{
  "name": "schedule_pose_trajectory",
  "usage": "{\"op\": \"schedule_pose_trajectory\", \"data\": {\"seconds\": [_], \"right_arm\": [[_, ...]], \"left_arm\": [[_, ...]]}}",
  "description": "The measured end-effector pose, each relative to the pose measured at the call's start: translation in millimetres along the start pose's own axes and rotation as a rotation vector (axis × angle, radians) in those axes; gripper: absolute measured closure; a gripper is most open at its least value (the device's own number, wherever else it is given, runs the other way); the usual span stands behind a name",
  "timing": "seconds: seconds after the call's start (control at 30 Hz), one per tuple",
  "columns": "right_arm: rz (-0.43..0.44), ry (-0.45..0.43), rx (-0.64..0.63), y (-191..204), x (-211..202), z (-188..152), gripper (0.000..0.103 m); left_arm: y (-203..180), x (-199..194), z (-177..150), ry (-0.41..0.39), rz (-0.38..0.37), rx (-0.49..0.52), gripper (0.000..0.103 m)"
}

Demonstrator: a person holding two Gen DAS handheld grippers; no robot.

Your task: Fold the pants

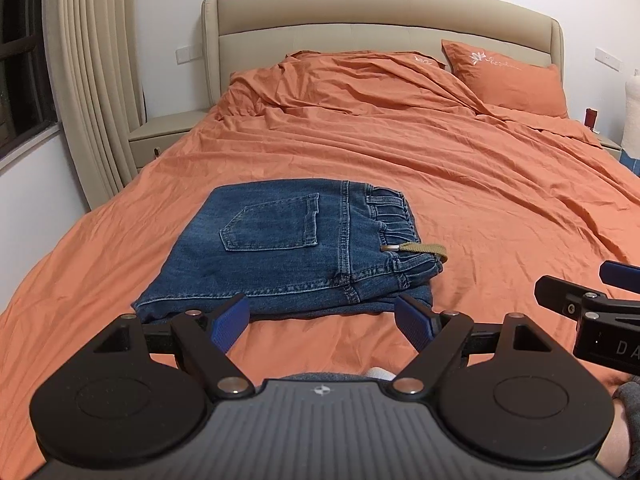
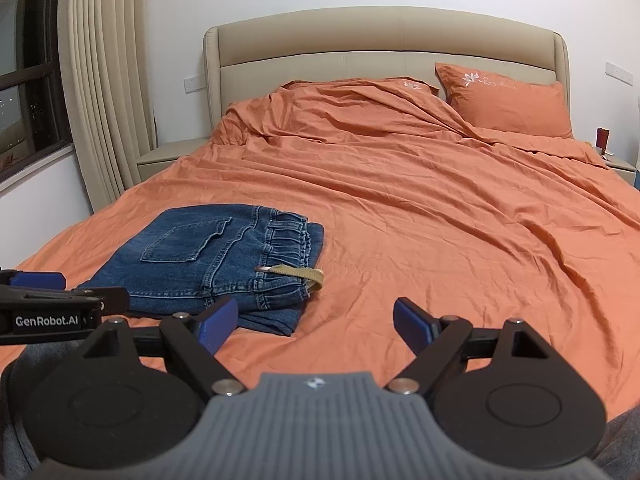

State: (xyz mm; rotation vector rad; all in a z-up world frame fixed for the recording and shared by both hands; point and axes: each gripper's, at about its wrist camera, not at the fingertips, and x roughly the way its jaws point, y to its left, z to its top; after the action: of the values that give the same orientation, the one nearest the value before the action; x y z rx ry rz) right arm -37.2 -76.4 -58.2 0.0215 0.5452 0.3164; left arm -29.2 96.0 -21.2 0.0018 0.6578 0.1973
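Left gripper (image 1: 322, 320) spread wide, holding nothing, just short of the folded jeans (image 1: 292, 248) on the orange bed (image 1: 460, 184). Right gripper (image 2: 316, 322) equally wide, empty, over bare sheet.

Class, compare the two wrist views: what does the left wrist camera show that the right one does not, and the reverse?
Only the left wrist view shows the open left tongs from behind, aimed at the folded jeans. Only the right wrist view shows the open right tongs from behind, aimed at bare orange sheet, and a GenRobot.AI label. Both show the jeans, tan drawcord, pillow and headboard.
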Motion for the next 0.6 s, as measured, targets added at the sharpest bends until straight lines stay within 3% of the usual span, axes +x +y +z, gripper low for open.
{"op": "schedule_pose_trajectory", "data": {"seconds": [0.6], "right_arm": [[0.009,-0.033,0.0,1.1,-9.5,4.3,0.022]], "left_arm": [[1.6,-6.5,7.2,-0.018,0.003,0.003,0.007]]}}
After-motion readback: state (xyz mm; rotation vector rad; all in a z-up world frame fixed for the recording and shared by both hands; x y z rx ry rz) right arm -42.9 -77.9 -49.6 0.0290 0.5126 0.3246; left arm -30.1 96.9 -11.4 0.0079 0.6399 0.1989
